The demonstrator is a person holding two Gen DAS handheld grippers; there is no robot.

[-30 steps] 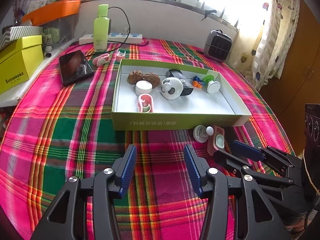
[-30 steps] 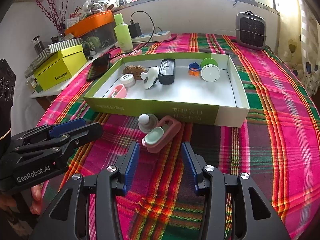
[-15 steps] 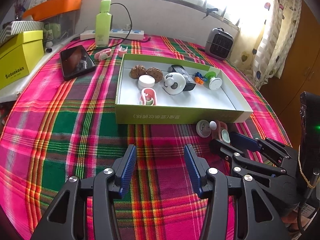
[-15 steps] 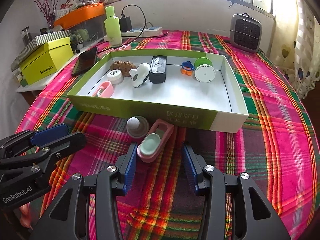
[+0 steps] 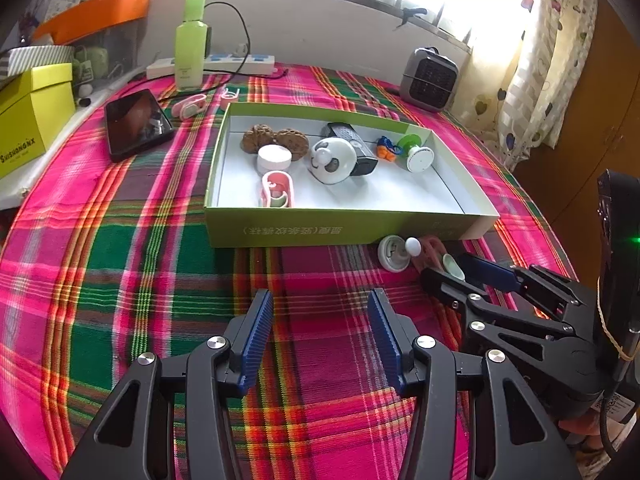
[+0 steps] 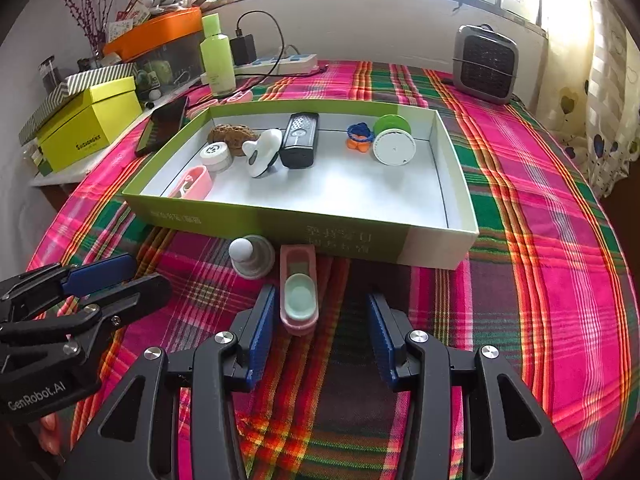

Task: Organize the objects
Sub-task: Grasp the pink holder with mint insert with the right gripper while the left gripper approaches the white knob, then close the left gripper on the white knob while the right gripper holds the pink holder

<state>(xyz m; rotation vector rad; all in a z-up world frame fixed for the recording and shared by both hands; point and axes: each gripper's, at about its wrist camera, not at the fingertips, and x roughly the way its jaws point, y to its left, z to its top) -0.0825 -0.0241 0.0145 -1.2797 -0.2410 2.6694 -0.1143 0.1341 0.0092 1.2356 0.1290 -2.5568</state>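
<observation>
The right gripper [image 6: 322, 322] has its two blue-padded fingers [image 6: 262, 328] apart with nothing clamped; the near end of a pink case [image 6: 300, 290] with a pale green oval lid lies on the cloth between the finger tips, close to the left pad, though whether it touches that pad cannot be told. Just beside the case to its left stands a small white knob on a round base [image 6: 250, 256]; both sit on the plaid tablecloth [image 6: 540, 280] right in front of the near wall of the green tray [image 6: 280, 226].

The left gripper [image 5: 320, 338] also has its fingers apart and empty, over bare cloth, well to the left of the case; in its view the right gripper's tips reach the case from the right.

Inside the tray, along its far side, lie two brown walnuts [image 5: 276, 140], a white round tub [image 5: 274, 158], a pink clip case [image 5: 276, 190], a white panda-faced gadget [image 5: 334, 160], a black device [image 5: 352, 146], a small orange and blue toy [image 5: 386, 148] and a green and white reel [image 5: 416, 152]; the near half of the tray floor is bare.

Beyond the tray are a black phone [image 5: 136, 124], a green bottle [image 5: 190, 46], a white power strip [image 5: 240, 64], a grey heater [image 5: 430, 78] and a yellow box [image 5: 32, 112].
</observation>
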